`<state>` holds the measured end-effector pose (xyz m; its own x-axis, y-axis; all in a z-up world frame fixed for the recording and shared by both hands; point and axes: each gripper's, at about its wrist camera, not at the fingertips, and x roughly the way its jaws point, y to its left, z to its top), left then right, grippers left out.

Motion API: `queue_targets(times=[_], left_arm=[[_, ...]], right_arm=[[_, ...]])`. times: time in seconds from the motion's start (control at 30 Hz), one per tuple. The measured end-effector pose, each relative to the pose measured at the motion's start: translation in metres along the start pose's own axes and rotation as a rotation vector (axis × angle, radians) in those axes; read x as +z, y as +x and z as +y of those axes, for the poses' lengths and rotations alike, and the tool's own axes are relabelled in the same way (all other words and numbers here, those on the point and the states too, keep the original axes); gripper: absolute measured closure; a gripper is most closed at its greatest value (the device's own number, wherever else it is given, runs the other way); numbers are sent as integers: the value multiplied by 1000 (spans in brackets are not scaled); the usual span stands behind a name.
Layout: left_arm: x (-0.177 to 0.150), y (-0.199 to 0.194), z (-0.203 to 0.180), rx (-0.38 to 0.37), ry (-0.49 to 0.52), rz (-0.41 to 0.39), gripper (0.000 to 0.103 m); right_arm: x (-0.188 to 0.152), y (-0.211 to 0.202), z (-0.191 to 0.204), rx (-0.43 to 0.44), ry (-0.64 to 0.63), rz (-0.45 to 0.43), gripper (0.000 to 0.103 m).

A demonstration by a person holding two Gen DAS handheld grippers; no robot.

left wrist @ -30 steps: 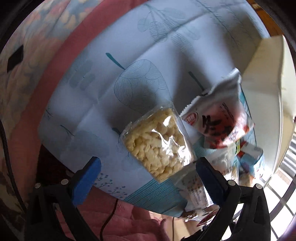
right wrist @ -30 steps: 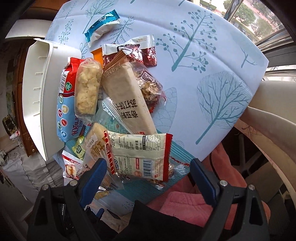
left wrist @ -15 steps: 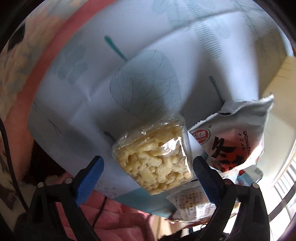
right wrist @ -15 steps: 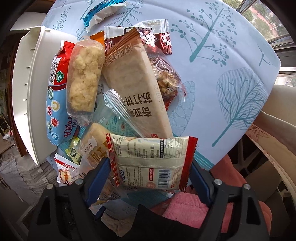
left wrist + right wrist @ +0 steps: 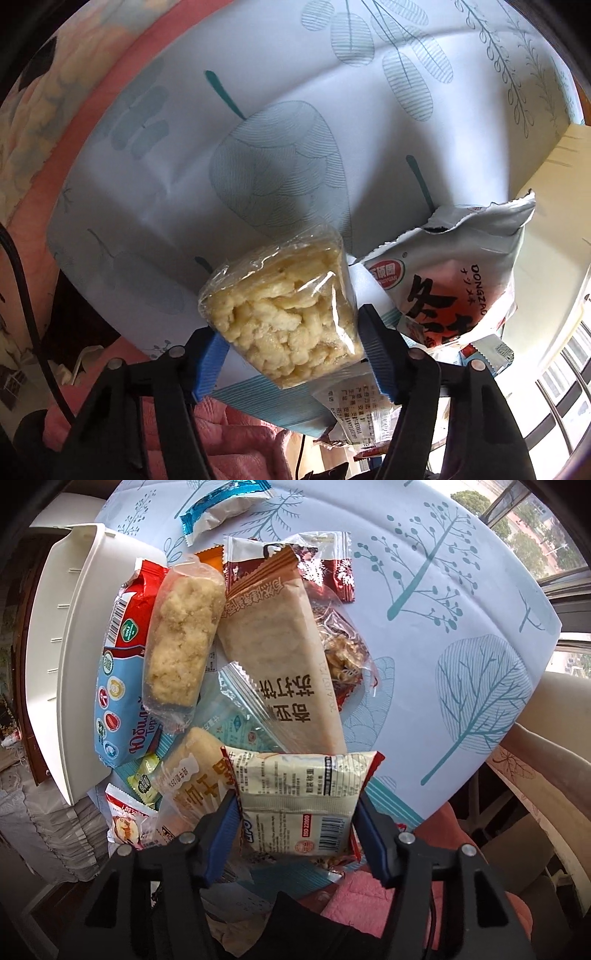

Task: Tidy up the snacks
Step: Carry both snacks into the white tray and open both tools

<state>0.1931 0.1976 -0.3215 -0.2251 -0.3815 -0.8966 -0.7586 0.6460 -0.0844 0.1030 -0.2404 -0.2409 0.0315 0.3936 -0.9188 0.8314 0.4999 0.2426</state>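
In the left wrist view a clear pack of pale puffed-rice pieces (image 5: 280, 314) lies near the front edge of the tree-print tablecloth (image 5: 258, 147). My left gripper (image 5: 291, 350) is closing around it, and both blue pads touch its sides. In the right wrist view a white packet with red ends and a barcode (image 5: 299, 786) tops the near end of a snack pile. My right gripper (image 5: 295, 823) is closing on it, its pads against the packet's two edges.
A grey and red torn-top bag (image 5: 454, 280) lies right of the rice pack. The pile holds a long beige cracker pack (image 5: 280, 657), a clear-wrapped crumbly cake (image 5: 181, 635) and a blue biscuit pack (image 5: 118, 686). A white bin (image 5: 74, 646) stands left of it. Pink blanket (image 5: 369, 897) lies below the table edge.
Both grippers came down and forward over their packets and narrowed from wide open until the pads met the packets' sides. The packets themselves have stayed in place.
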Motion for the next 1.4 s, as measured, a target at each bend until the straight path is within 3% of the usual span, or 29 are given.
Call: queue_targets(times=[0.3,0.47,0.73,1.17,1.4], left_arm=[[-26,-21,15,8,-26,-62,40],[-56,-46,21,-34,-18,-101,40],[-114,-92,34,-127,30,-231,40],[-199,-134,18,-228,186,-402,40],[-223,-159,-14,-211,301,-447,40]], right_arm=[[-5,-25,-9,42,-43,-8,46],[-9,-39,-15,75,-90,-23,46],[-15,-74,-15,151,-209,-73,46],[-40,-133,-3,246,-533,-194,46],[-49,-160,14,282,-672,-300,46]])
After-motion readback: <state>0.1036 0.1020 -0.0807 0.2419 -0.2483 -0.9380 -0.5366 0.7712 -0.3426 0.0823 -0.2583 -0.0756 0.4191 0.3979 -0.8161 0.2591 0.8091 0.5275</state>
